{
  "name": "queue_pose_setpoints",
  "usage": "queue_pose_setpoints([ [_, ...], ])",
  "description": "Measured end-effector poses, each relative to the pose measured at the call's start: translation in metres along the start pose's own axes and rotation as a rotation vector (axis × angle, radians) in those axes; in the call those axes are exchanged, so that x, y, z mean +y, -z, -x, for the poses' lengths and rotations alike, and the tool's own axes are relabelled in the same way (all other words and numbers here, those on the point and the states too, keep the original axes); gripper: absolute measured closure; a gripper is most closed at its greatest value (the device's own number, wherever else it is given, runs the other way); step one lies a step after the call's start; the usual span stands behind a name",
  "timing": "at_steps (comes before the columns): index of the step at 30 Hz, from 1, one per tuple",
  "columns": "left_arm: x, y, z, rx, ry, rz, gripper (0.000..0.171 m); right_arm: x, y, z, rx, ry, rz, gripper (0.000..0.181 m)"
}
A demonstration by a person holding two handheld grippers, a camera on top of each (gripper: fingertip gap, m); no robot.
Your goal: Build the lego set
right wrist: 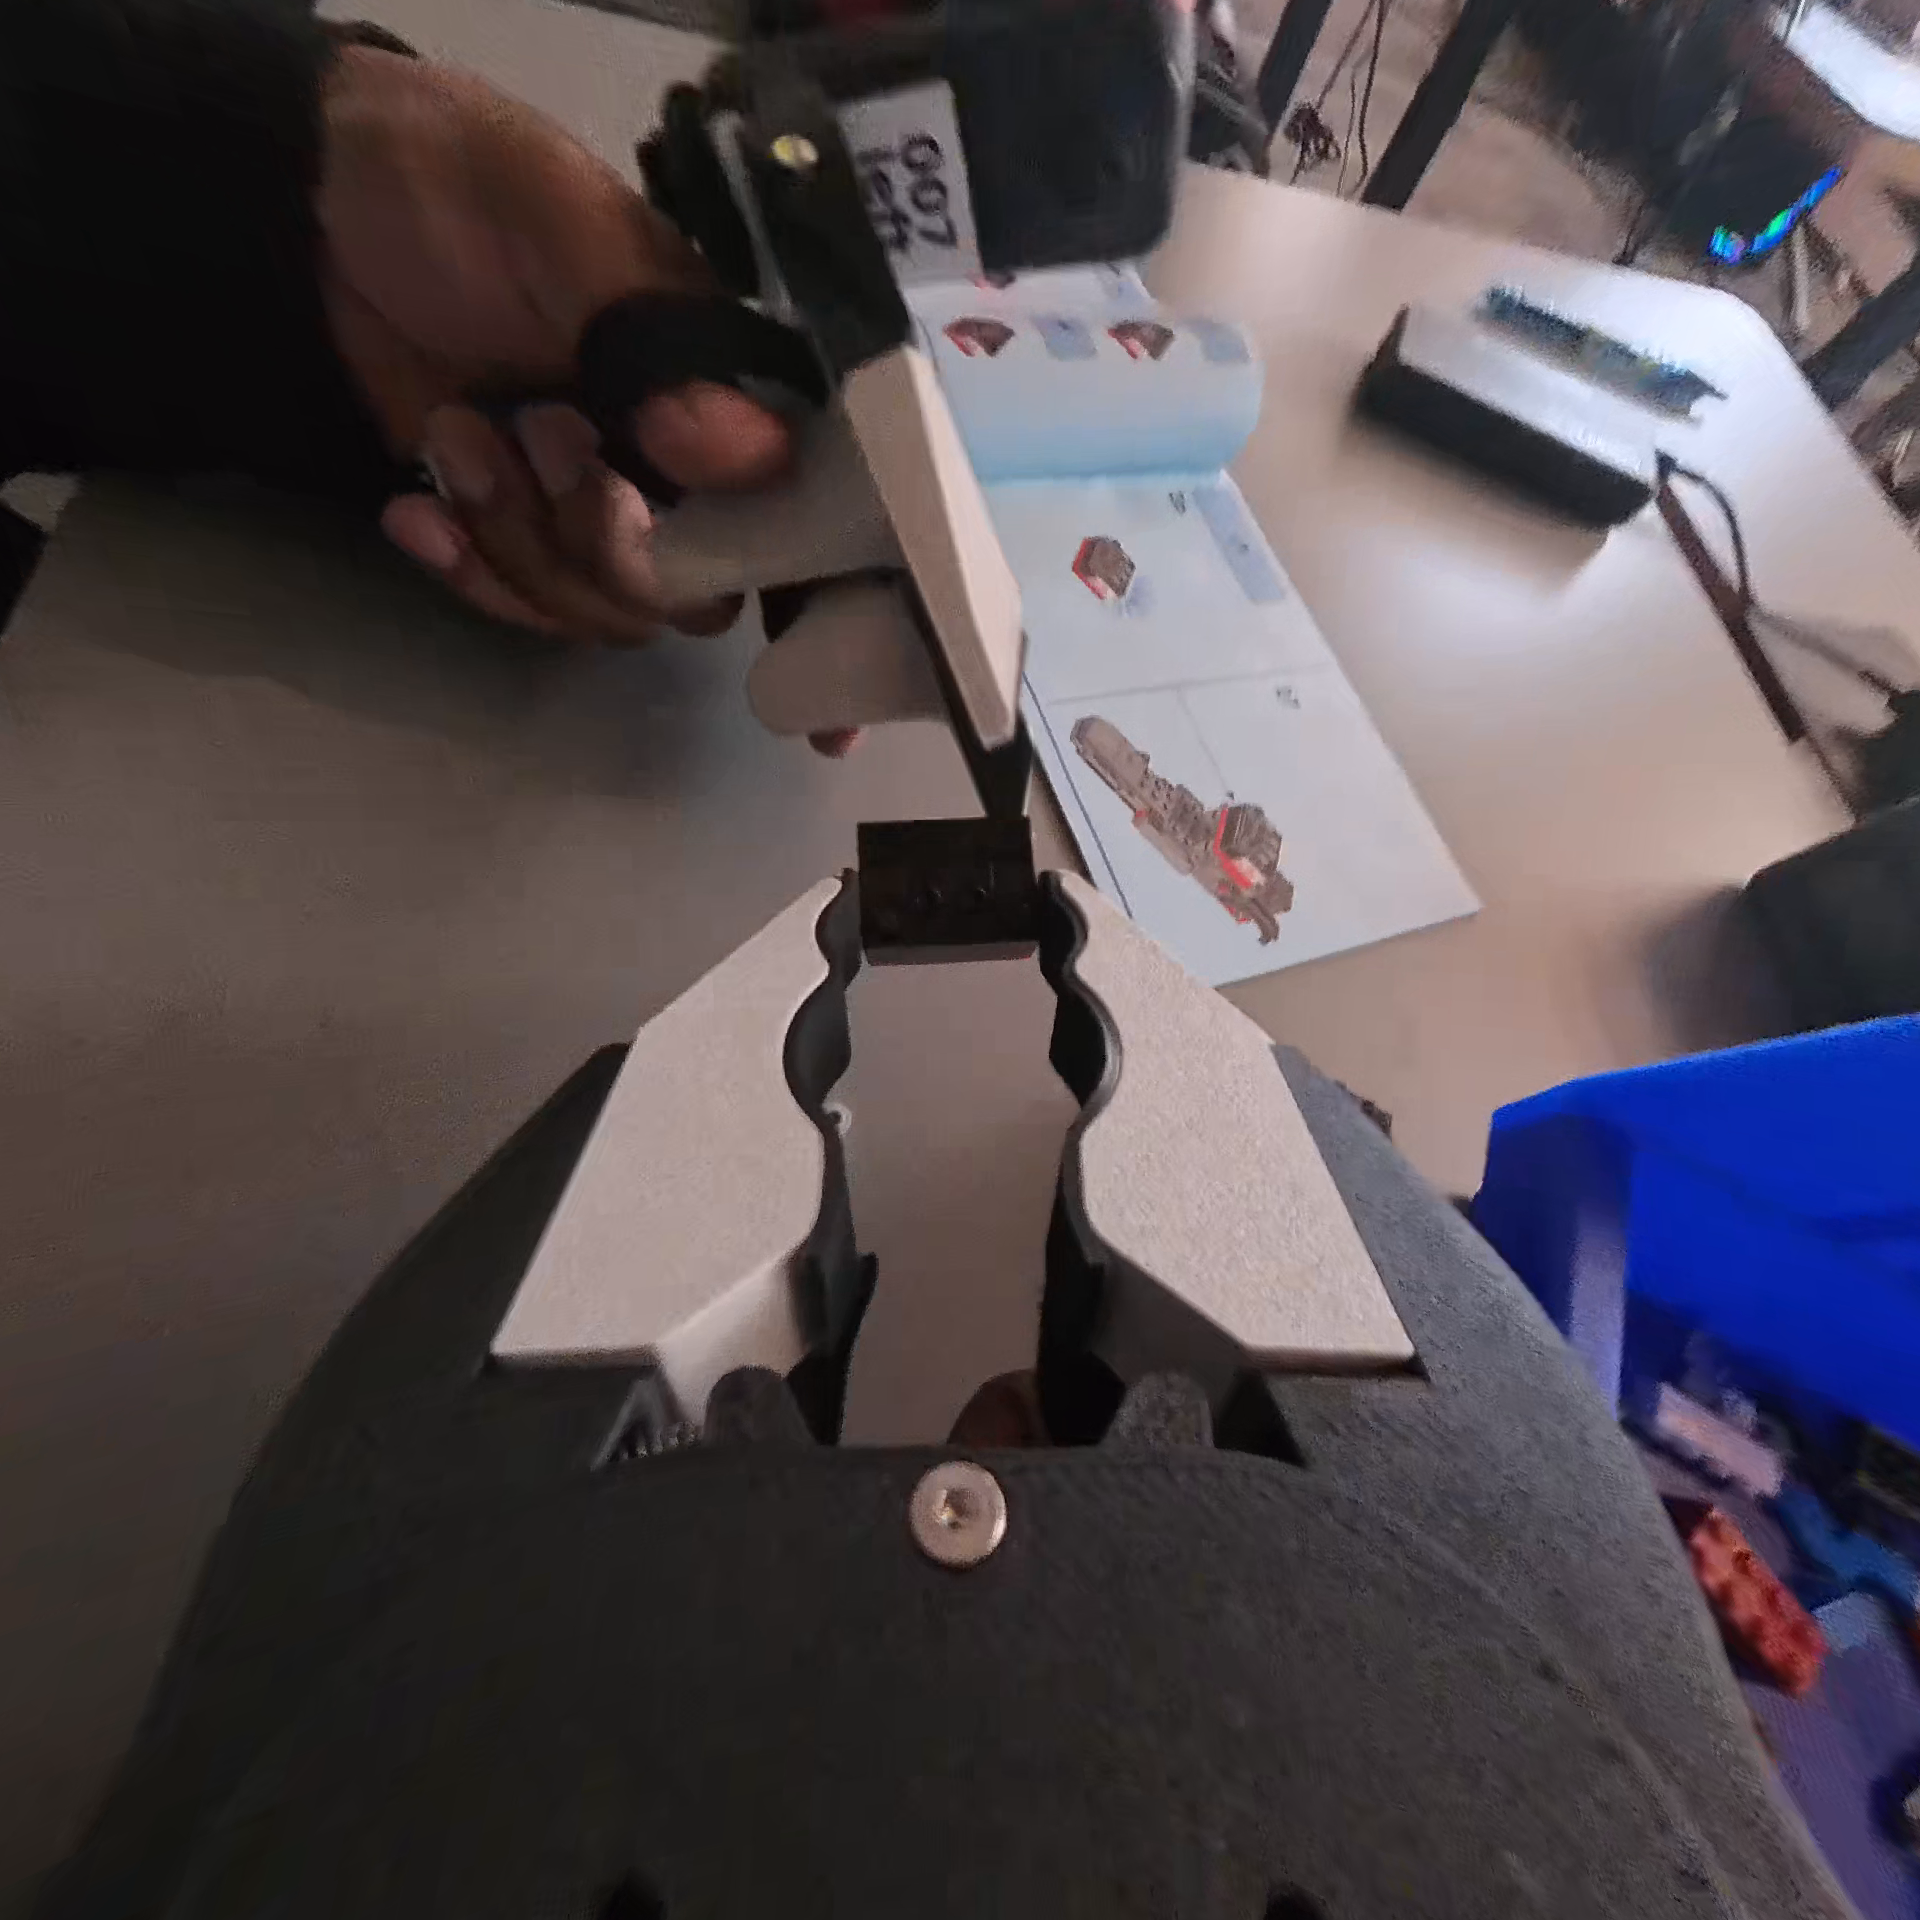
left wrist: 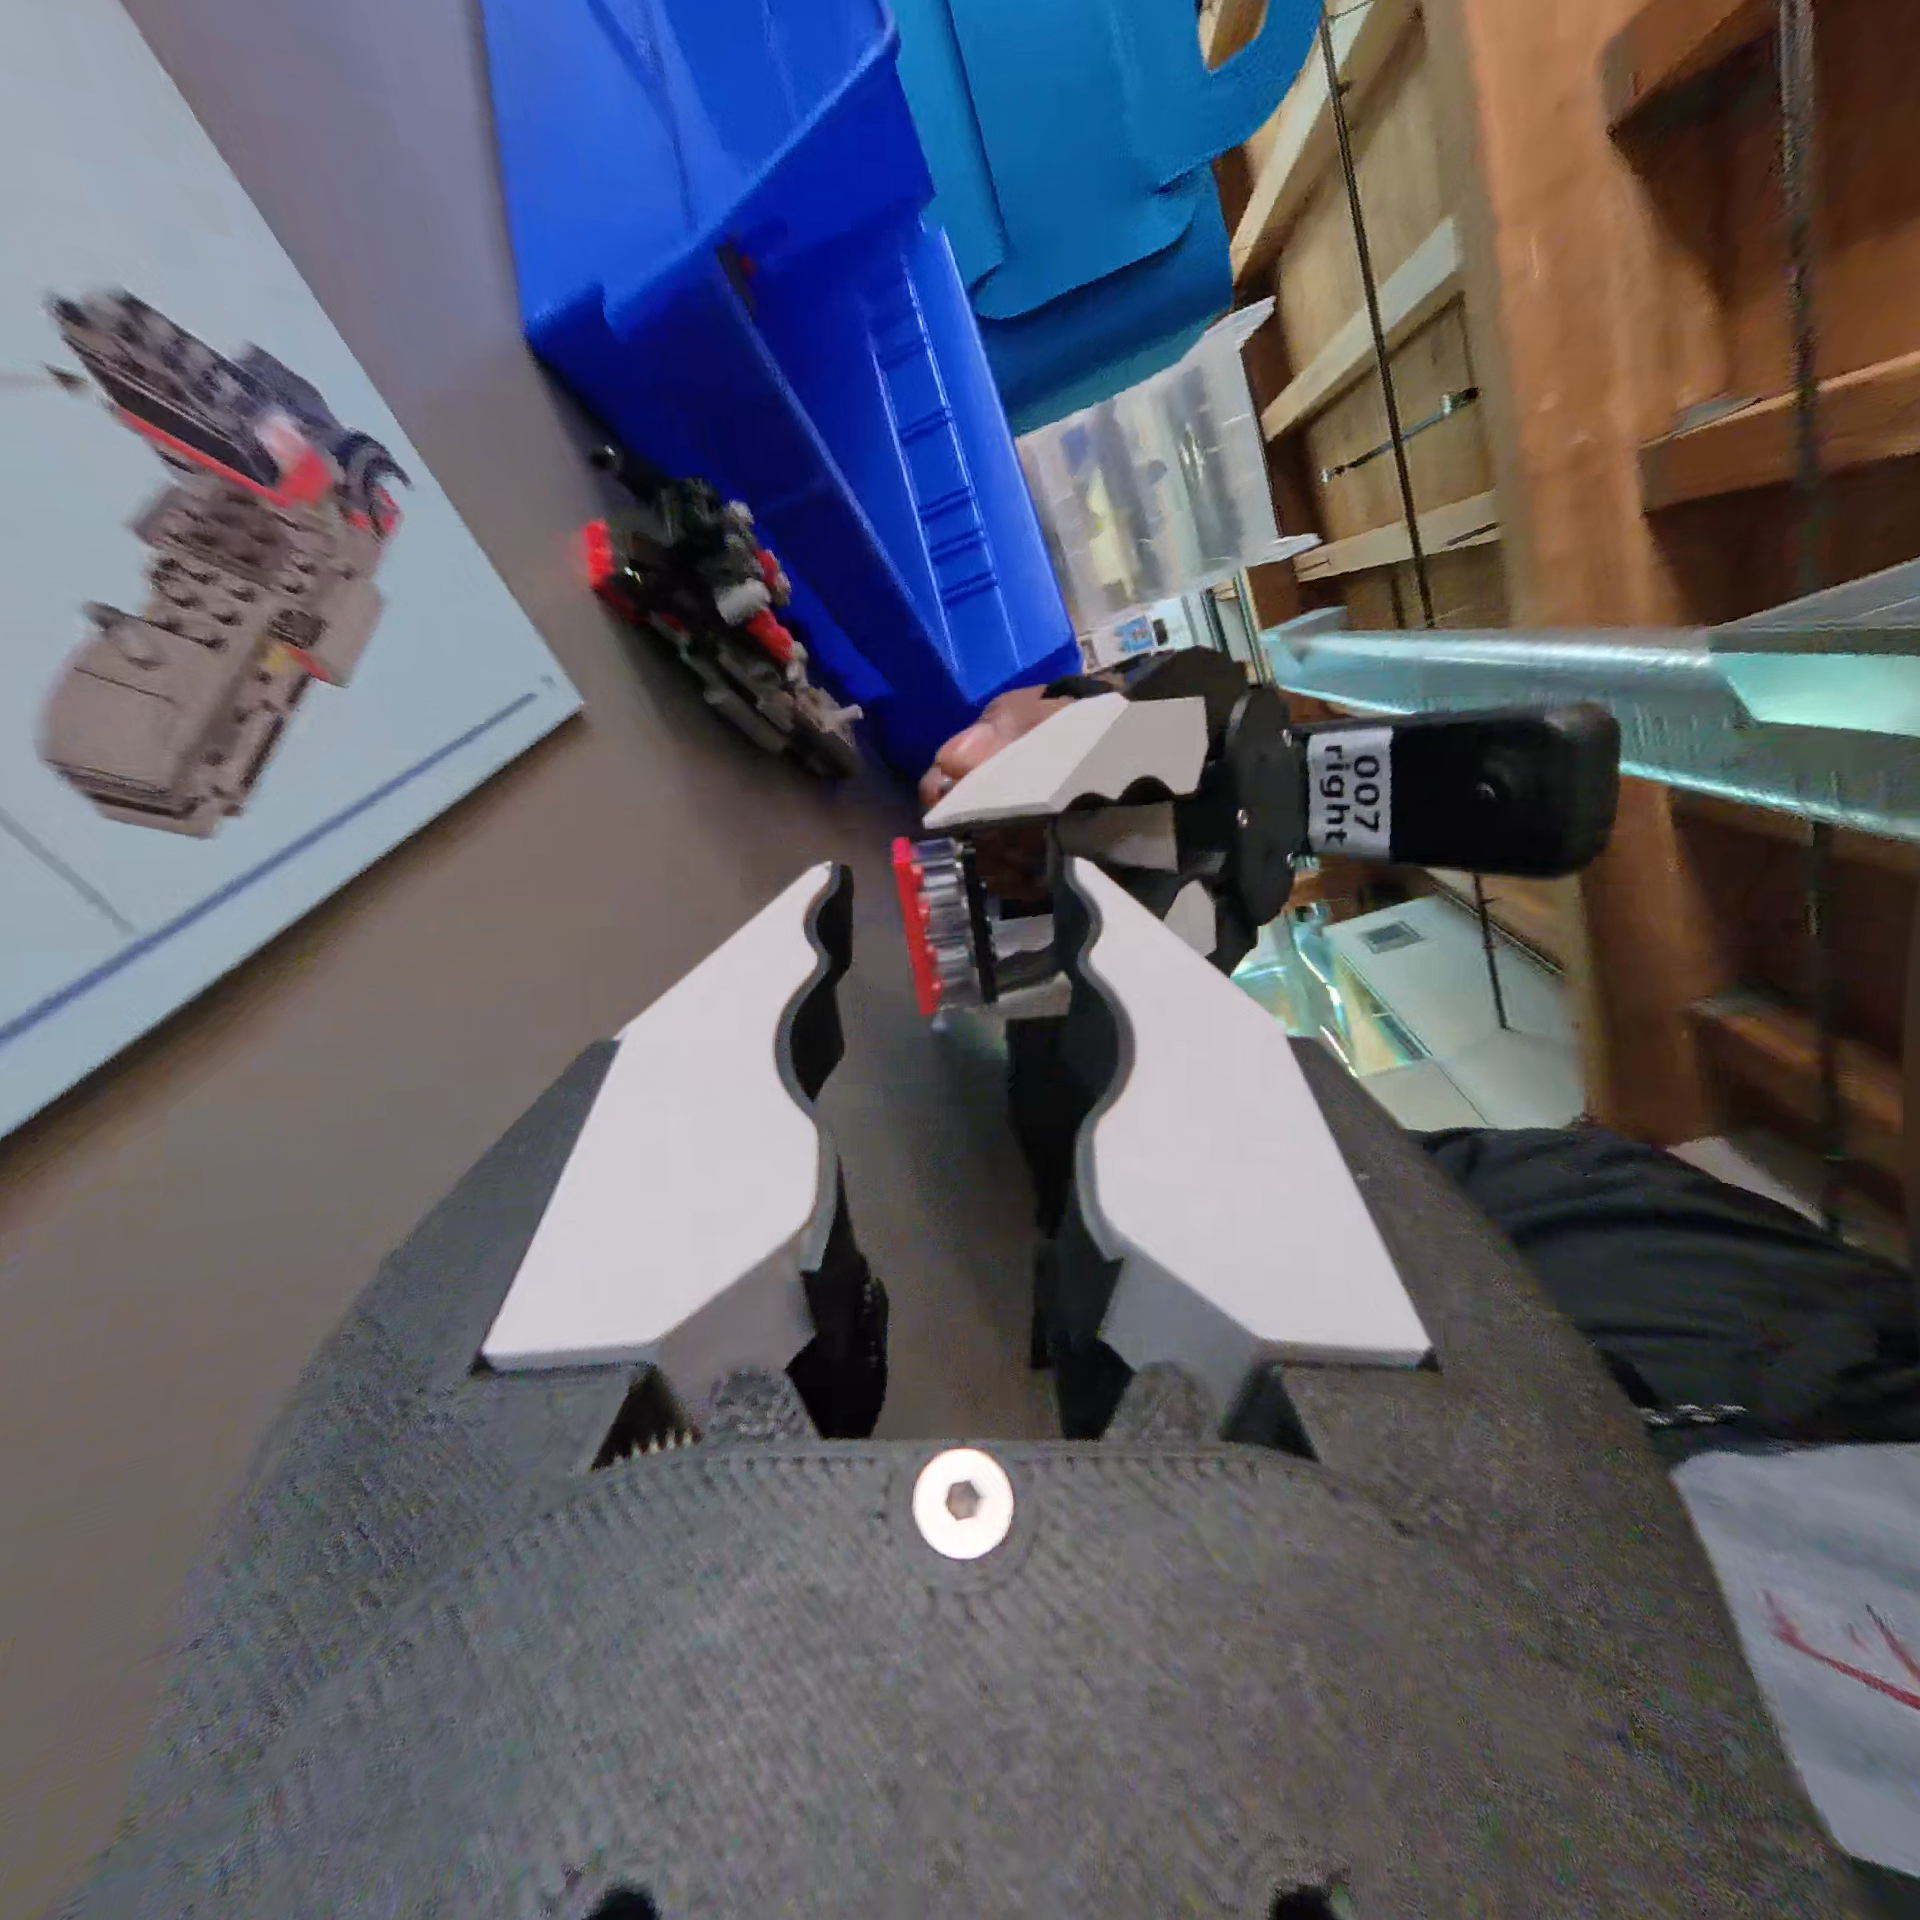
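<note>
My right gripper (right wrist: 951,894) is shut on a small lego sub-assembly (right wrist: 945,894), held above the grey table (right wrist: 260,935). From the right wrist view the piece looks black. In the left wrist view the same piece (left wrist: 940,935) shows a red plate, clear round studs and a black part. My left gripper (left wrist: 961,883) is open, and the piece sits between its fingertips, nearer the right one, with a gap to the left one. The right gripper's white finger (left wrist: 1060,758) reaches in from the right. In the right wrist view the left gripper (right wrist: 904,727) comes down from above onto the piece.
A partly built black, grey and red lego model (left wrist: 717,613) lies on the table against a blue bin (left wrist: 779,312). The instruction booklet (right wrist: 1195,675) lies open beyond the grippers. The blue bin (right wrist: 1714,1195) holds loose bricks (right wrist: 1756,1600). A black box (right wrist: 1507,416) sits farther back.
</note>
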State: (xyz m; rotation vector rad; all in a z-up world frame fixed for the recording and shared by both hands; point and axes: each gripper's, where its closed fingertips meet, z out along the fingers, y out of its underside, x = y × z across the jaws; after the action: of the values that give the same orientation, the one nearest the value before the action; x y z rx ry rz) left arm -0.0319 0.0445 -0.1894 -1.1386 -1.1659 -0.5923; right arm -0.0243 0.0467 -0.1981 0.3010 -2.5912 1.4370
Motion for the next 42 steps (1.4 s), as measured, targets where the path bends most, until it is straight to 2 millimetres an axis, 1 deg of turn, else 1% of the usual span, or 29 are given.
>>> queue_pose_setpoints([
  [2,0.005,-0.006,-0.001,0.004,0.006,0.029,0.133,-0.003,-0.001,0.004,0.002,0.071,-0.005,0.145],
  [5,0.010,-0.009,-0.005,0.024,0.003,0.048,0.153,-0.010,-0.002,0.006,0.012,0.130,-0.037,0.145],
  [7,0.007,-0.008,-0.008,0.050,0.013,0.021,0.154,-0.014,0.000,0.004,0.026,0.127,-0.062,0.145],
  [9,-0.003,-0.006,-0.011,0.070,0.021,-0.052,0.154,-0.020,0.000,-0.005,0.081,0.084,-0.085,0.144],
  [11,-0.019,0.001,-0.010,0.079,0.049,-0.185,0.154,-0.026,0.001,-0.019,0.172,-0.027,-0.117,0.136],
  [12,-0.026,0.005,-0.010,0.090,0.069,-0.258,0.154,-0.031,0.001,-0.023,0.201,-0.095,-0.146,0.132],
  [14,-0.035,0.011,-0.016,0.148,0.105,-0.380,0.153,-0.039,-0.003,-0.022,0.227,-0.183,-0.184,0.132],
  [17,-0.038,0.012,-0.017,0.173,0.155,-0.473,0.154,-0.036,-0.012,-0.026,0.341,-0.175,-0.137,0.133],
  [18,-0.037,0.011,-0.017,0.176,0.166,-0.489,0.154,-0.036,-0.013,-0.028,0.376,-0.160,-0.126,0.137],
  [19,-0.037,0.011,-0.017,0.178,0.172,-0.503,0.154,-0.036,-0.013,-0.029,0.396,-0.147,-0.124,0.145],
  [20,-0.038,0.011,-0.018,0.188,0.177,-0.515,0.154,-0.036,-0.013,-0.030,0.403,-0.134,-0.127,0.146],
  [24,-0.039,0.012,-0.025,0.259,0.191,-0.495,0.150,-0.039,-0.007,-0.033,0.391,-0.129,-0.173,0.146],
  [26,-0.039,0.012,-0.026,0.265,0.187,-0.481,0.151,-0.039,-0.004,-0.035,0.383,-0.132,-0.193,0.147],
  [34,-0.036,0.012,-0.026,0.277,0.198,-0.477,0.155,-0.041,-0.004,-0.031,0.349,-0.083,-0.204,0.147],
  [38,-0.037,0.014,-0.024,0.218,0.147,-0.493,0.155,-0.040,-0.004,-0.030,0.318,-0.095,-0.192,0.147],
  [40,-0.039,0.019,-0.019,0.175,0.137,-0.511,0.155,-0.037,0.003,-0.030,0.297,-0.104,-0.165,0.140],
  [42,-0.040,0.025,-0.010,0.098,0.137,-0.502,0.155,-0.021,0.016,-0.030,0.261,-0.152,-0.092,0.142],
])
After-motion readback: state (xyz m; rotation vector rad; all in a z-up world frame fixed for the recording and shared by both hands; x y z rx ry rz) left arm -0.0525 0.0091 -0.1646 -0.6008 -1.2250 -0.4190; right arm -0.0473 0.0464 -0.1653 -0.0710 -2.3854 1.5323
